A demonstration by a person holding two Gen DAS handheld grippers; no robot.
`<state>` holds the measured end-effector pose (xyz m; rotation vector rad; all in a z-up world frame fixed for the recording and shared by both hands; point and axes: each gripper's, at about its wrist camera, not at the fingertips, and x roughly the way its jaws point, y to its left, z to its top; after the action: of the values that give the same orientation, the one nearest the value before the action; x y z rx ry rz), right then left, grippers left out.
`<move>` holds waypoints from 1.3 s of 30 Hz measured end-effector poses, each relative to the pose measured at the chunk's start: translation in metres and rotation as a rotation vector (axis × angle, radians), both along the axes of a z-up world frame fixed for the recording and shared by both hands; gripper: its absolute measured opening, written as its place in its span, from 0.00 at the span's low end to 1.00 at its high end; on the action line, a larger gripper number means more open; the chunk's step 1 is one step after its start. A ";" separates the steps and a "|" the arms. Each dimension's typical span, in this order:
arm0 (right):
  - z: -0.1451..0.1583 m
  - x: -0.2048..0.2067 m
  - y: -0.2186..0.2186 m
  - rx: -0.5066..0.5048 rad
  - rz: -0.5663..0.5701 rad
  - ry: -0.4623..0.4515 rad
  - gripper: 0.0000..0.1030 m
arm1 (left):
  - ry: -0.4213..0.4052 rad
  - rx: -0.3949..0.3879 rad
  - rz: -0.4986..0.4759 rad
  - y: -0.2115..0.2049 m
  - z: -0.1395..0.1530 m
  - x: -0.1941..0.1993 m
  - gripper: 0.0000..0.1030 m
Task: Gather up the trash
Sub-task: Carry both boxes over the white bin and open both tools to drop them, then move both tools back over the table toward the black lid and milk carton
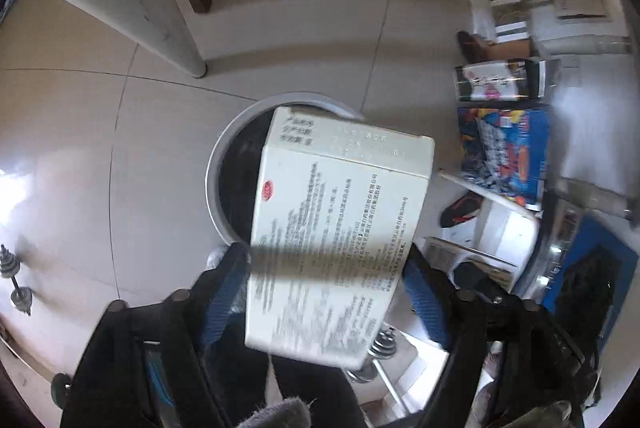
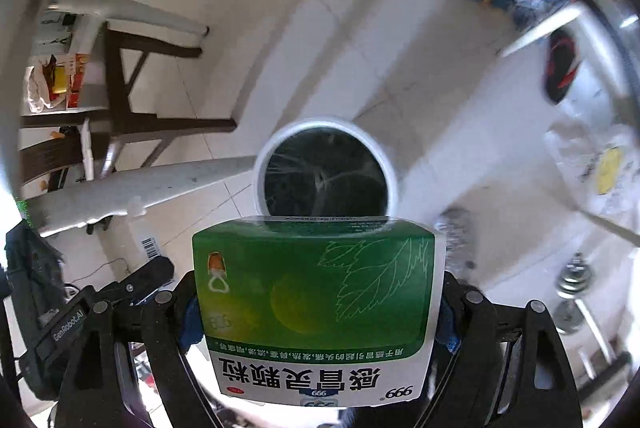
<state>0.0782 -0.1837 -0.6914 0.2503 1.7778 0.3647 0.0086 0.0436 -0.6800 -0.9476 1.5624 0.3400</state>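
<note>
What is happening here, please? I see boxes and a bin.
A person is collecting trash with two handheld grippers. The left gripper holds a white medicine box over the round bin on the tiled floor. The right gripper holds a green medicine box near the same bin, which has a dark liner. Neither box is in the bin yet.

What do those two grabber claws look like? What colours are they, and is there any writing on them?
Both are black plastic claws with two fingers each. The left gripper has blue ribbed pads inside its fingers and round black bolts on its arms. The right gripper has blue pads too, the same round bolts, and a black side piece with small white letters reading GenRobot.AI. No sleeves are clearly visible.
</note>
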 end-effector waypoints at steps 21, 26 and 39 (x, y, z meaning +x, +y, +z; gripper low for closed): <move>-0.015 -0.034 0.041 -0.335 0.385 -0.169 1.00 | 0.138 0.406 -0.200 -0.015 0.088 -0.066 0.97; 0.054 -0.039 0.041 -0.323 0.399 -0.207 1.00 | 0.098 0.411 -0.184 -0.012 0.131 -0.076 0.97; 0.243 -0.073 0.029 -0.258 0.378 -0.295 1.00 | -0.004 0.407 -0.199 -0.026 0.269 -0.101 0.97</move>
<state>0.0056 -0.1551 -0.4487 -0.3137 1.5539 0.4118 -0.0920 0.0174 -0.4108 -0.4740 1.4944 0.4913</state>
